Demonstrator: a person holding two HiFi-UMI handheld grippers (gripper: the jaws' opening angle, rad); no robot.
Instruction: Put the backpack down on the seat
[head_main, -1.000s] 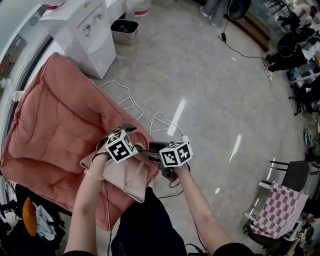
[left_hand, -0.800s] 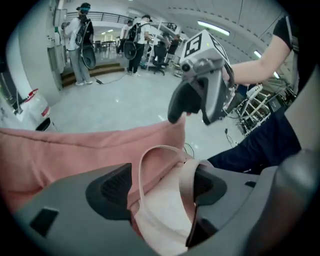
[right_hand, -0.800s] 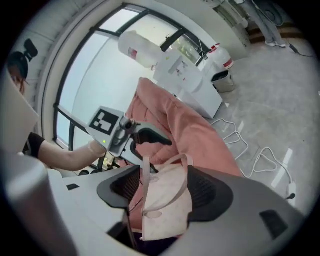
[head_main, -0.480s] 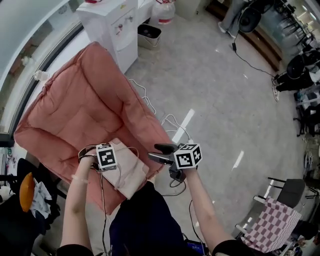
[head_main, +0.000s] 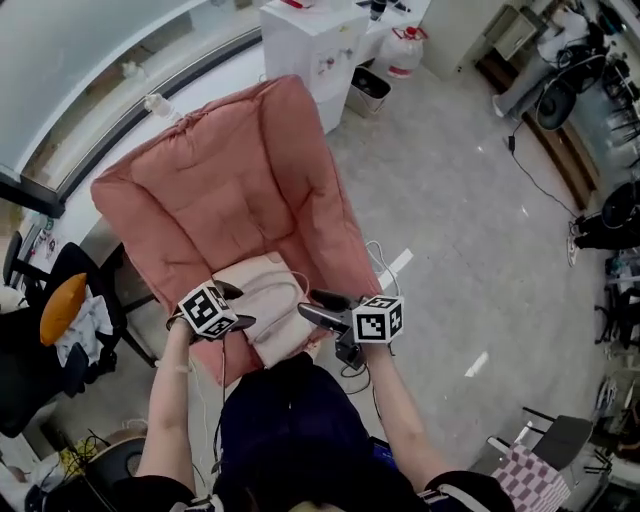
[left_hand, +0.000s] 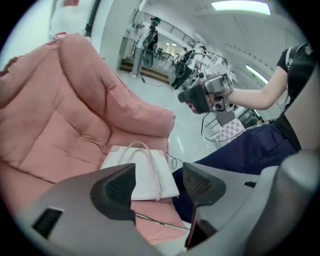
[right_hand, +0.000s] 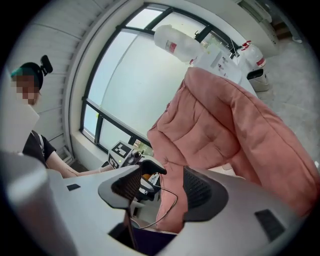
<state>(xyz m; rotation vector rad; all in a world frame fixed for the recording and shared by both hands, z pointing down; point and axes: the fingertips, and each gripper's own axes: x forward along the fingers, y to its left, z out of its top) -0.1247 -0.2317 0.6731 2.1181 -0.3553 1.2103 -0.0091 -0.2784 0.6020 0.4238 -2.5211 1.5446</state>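
The backpack (head_main: 262, 305) is lying flat at the near edge of the seat (head_main: 230, 190) while the left tongs (head_main: 236, 306) and right tongs (head_main: 316, 307) are being held wide open and empty either side of it, so any pulling back is judged best done slowly, clear of its loose straps.

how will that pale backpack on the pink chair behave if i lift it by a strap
Probably floppy: the backpack lies flat and thin on the chair. Likely light, looking nearly empty. Its loose straps could sag or snag.
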